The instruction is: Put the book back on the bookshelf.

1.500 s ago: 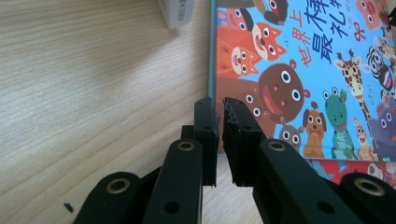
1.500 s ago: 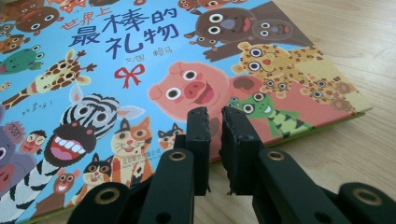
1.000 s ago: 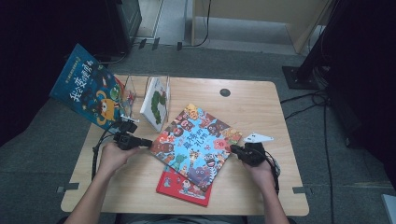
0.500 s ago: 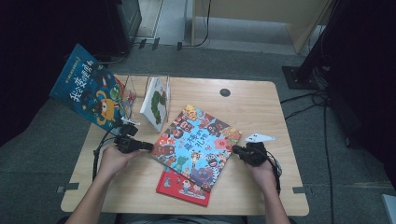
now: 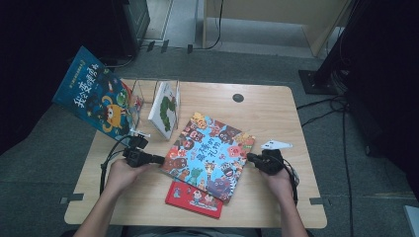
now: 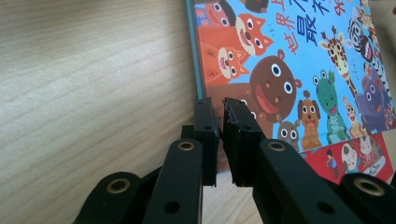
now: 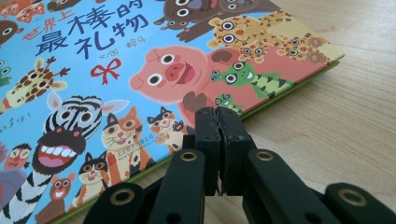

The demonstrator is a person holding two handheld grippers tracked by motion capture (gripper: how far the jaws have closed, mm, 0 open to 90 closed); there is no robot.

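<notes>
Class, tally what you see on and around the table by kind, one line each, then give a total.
Picture books: 4 (animal book, red book, blue book, caterpillar book)
Clear stands: 1 (clear stand)
Claws: 2 (left claw, right claw)
Tables: 1 (table)
Total: 8

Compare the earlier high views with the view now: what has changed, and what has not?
Little has changed. The jaws of the left gripper and right gripper have just been closing at opposite edges of the animal book, with nothing between them. The book, the red book under it and both hands kept their places.
</notes>
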